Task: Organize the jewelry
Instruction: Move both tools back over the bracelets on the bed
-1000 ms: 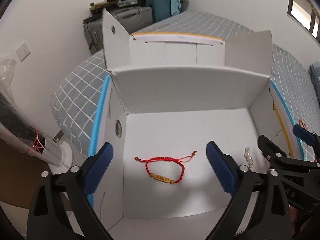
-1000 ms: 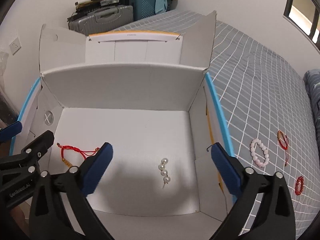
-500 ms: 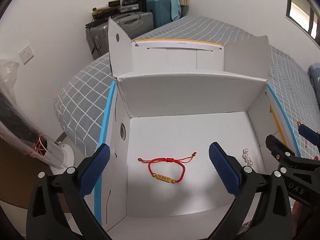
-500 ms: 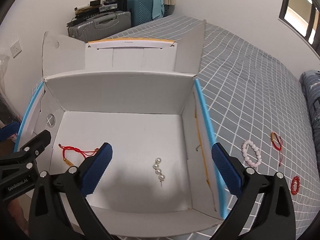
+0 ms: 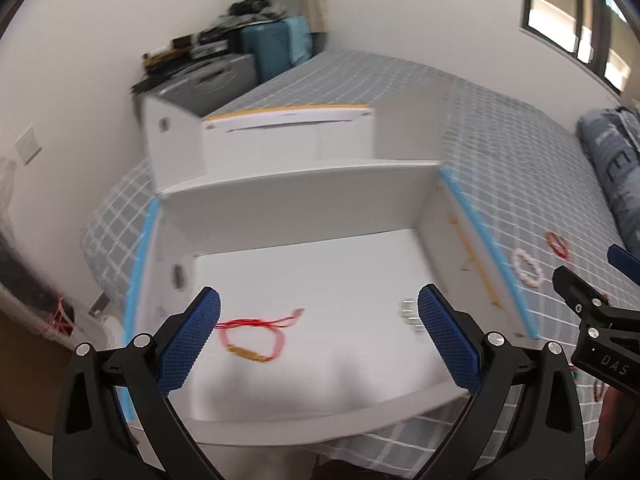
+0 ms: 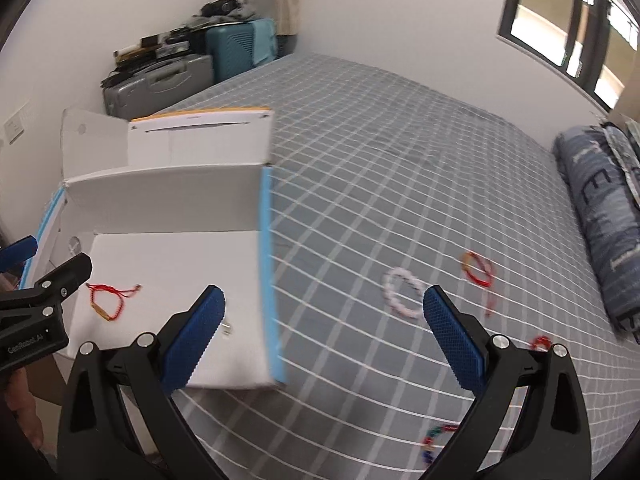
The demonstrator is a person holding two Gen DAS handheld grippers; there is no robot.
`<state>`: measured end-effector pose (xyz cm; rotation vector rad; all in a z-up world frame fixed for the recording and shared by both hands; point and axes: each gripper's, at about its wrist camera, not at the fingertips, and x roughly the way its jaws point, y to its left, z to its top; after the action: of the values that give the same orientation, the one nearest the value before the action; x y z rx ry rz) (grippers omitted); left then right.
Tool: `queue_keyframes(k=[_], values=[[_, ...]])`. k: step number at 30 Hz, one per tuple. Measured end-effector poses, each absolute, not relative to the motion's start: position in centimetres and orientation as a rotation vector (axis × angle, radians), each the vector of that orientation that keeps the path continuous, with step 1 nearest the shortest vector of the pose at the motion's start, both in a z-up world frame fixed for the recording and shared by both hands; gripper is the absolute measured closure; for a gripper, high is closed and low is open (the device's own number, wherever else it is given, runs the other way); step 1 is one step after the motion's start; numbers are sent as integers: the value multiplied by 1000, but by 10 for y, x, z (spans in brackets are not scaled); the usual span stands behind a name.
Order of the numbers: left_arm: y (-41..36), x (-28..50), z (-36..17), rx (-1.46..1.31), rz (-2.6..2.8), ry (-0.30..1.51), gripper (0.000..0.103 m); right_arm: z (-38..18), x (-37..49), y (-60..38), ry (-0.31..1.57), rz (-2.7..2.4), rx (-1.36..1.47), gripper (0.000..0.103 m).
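Note:
An open white cardboard box (image 5: 304,208) (image 6: 168,192) with blue edges sits on the bed. Inside it lie a red cord bracelet with a gold bar (image 5: 256,336) (image 6: 108,298) and a short pearl piece (image 5: 410,316). My left gripper (image 5: 320,332) hovers open above the box floor, holding nothing. My right gripper (image 6: 322,334) is open over the bedspread, right of the box. On the bedspread lie a pale pink bead bracelet (image 6: 402,292) (image 5: 526,266), a red and gold cord bracelet (image 6: 478,270) (image 5: 557,242), a small red bead ring (image 6: 540,343) and a multicoloured bead bracelet (image 6: 434,440).
The grey checked bedspread (image 6: 380,160) stretches wide to the right of the box. A rolled blue quilt (image 6: 600,220) lies along the right side. Suitcases (image 6: 180,68) stand against the far wall. A window (image 6: 568,20) is at upper right.
Both grippers have pulled back and swung right; the right one now looks over the bedspread and the loose bracelets instead of into the box. Both stay open. The jewelry in the box has not moved.

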<state>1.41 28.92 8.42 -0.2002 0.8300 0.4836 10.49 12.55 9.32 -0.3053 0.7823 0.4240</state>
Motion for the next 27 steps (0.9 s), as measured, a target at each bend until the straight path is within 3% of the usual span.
queue_keyframes(k=[12,27], values=[[176,56,76,-118,294,843,6,84,132,-4,821,260,-251,7],[50,76,18,-49,74,936,6,17,153,-103,955,169,-198,7]])
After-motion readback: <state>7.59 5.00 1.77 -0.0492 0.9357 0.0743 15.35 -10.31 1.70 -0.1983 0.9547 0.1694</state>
